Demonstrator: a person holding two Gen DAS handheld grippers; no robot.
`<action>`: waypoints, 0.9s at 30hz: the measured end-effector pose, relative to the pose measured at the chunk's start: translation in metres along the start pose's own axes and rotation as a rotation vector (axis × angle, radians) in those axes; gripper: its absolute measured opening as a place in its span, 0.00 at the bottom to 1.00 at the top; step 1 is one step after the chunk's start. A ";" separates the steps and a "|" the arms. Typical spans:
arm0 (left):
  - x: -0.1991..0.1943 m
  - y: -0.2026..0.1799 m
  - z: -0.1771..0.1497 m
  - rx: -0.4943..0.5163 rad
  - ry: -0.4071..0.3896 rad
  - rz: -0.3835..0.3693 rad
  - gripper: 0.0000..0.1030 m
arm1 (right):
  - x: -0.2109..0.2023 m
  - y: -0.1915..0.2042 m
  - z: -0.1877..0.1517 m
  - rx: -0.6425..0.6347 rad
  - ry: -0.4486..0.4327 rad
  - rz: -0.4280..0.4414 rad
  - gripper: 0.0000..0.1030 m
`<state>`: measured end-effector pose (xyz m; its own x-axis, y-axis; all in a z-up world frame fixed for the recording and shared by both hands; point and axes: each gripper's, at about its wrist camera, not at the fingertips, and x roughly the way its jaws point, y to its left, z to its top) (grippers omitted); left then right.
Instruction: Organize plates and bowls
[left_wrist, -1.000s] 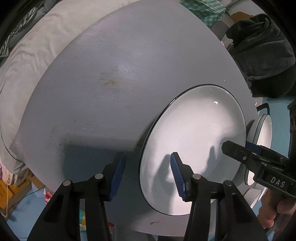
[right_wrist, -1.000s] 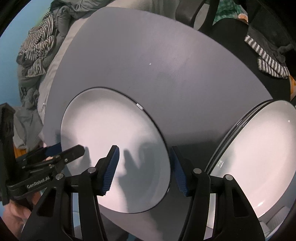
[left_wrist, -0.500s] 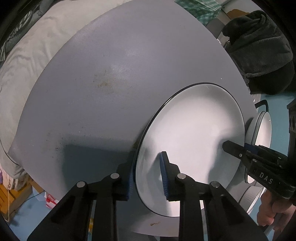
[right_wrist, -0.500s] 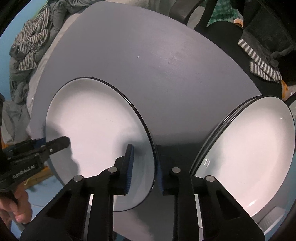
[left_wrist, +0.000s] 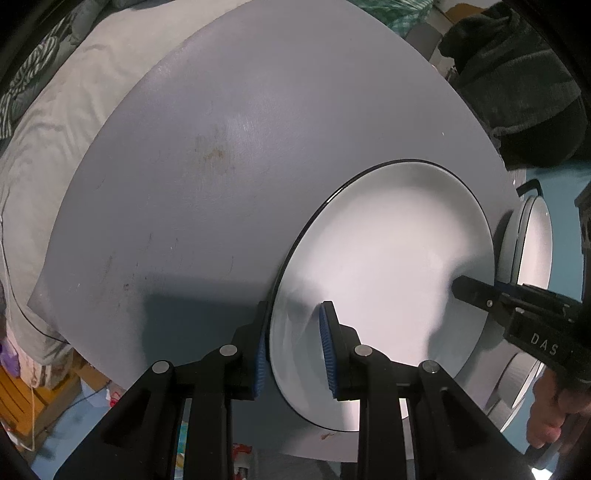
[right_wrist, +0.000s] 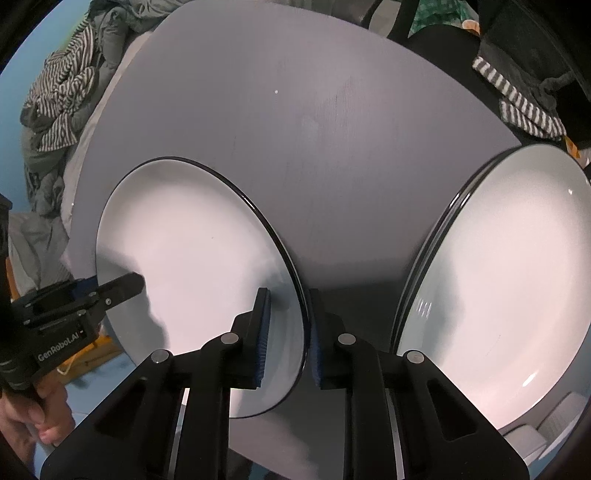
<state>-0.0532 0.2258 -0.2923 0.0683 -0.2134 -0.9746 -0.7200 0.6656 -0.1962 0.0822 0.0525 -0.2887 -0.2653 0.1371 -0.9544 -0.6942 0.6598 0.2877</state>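
On the grey table (left_wrist: 229, 155), the plate (left_wrist: 388, 280) is clamped at opposite rims by the left gripper (left_wrist: 295, 347) and the still-closing right gripper (right_wrist: 288, 332); it should be lifted level, evenly.

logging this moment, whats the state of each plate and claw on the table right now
white plate: flat on the grey table, rim gripped on two opposite sides
left claw: pads on the plate's left rim
right claw: closing, the plate's right rim between its pads
stack of plates: at the table's right edge, untouched
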 end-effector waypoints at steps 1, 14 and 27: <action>0.000 0.001 -0.001 0.000 0.001 0.001 0.25 | 0.000 0.001 -0.001 -0.001 0.003 -0.001 0.18; 0.009 -0.016 -0.002 -0.013 0.020 -0.005 0.24 | -0.005 0.008 -0.008 -0.028 -0.011 -0.009 0.14; -0.005 -0.026 0.004 0.013 -0.001 -0.014 0.24 | -0.025 0.000 -0.013 -0.017 -0.030 -0.019 0.14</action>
<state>-0.0321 0.2125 -0.2830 0.0788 -0.2224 -0.9718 -0.7097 0.6721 -0.2114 0.0799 0.0391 -0.2640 -0.2322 0.1471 -0.9615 -0.7099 0.6501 0.2708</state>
